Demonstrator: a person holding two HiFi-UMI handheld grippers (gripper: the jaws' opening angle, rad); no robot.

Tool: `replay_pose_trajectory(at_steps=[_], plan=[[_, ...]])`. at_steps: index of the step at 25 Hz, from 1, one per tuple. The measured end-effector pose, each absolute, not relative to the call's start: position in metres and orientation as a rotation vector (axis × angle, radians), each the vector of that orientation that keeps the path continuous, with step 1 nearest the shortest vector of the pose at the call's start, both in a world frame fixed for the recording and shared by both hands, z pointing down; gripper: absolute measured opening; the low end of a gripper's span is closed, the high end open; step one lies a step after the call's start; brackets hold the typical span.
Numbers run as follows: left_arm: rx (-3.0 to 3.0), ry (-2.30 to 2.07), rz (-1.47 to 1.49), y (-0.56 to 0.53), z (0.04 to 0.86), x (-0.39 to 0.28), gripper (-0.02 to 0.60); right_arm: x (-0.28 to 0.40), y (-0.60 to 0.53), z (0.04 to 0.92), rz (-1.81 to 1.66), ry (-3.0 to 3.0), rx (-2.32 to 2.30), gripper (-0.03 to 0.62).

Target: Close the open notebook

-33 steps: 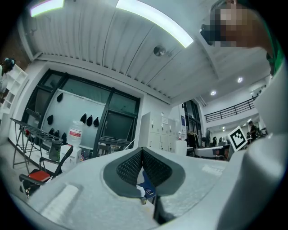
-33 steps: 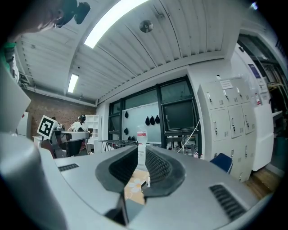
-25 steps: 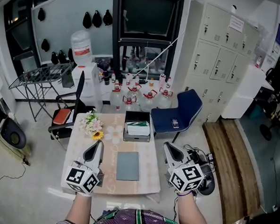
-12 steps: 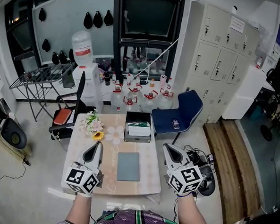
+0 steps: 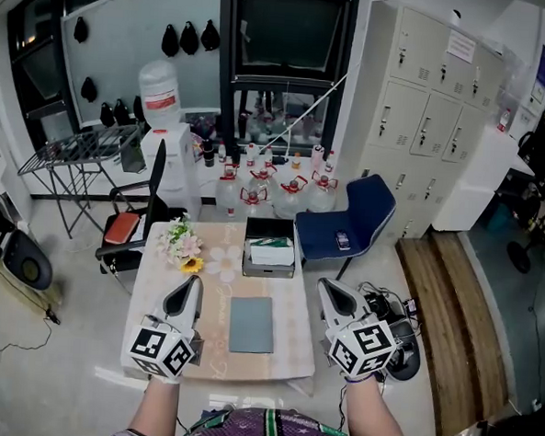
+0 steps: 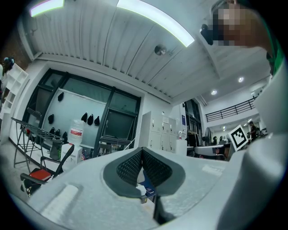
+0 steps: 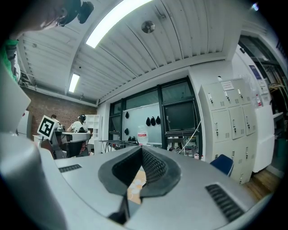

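item: notebook (image 5: 251, 324). grey cover up, lying flat and looking closed, on the tabletop (image 5: 212, 336) right of centre and toward the near edge. its long sides run parallel to the right edge. nothing touches it.

item: left gripper (image 5: 193, 281). held over the tabletop near the left edge, well left of the notebook, pointing toward the far edge. in the left gripper view its ribbed pads (image 6: 129, 167) meet at the tip, jaws together, with nothing held between them. its marker cube (image 5: 161, 350) is at the near edge, above the person's forearm.

item: right gripper (image 5: 324, 286). held just outside the right edge of the tabletop, apart from the notebook, pointing the same way as the left one. in the right gripper view its pads (image 7: 155, 164) are closed tip to tip and empty. its marker cube (image 5: 362, 347) is nearest the person.

item: bunch of flowers (image 5: 181, 245). pale blooms and one yellow, at the far left corner of the tabletop.

item: black tray (image 5: 246, 253). at the far edge, right of centre, holding white things that are too small to tell apart.

item: blue chair (image 5: 356, 213). on the floor beyond the far right corner, with a small dark thing on its seat.

item: water jugs (image 5: 256, 191). clustered on the floor beyond the far edge.

item: grey lockers (image 5: 426, 111). against the wall, upper right in the head view.
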State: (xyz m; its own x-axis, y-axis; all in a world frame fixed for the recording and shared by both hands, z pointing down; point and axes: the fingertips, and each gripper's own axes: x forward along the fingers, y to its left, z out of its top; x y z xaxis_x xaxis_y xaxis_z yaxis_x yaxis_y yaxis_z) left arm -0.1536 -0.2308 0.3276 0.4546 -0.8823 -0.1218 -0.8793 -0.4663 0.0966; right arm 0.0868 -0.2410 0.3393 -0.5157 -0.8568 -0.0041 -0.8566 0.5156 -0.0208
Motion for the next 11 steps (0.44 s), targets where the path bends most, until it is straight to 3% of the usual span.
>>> replay_pose_trajectory(at_steps=[11], plan=[[2.673, -1.596, -0.241, -0.2311, 0.3259, -0.1491, 0.015, 0.0877, -0.2391, 0.3372, -0.024, 2.726, -1.541, 0.002]])
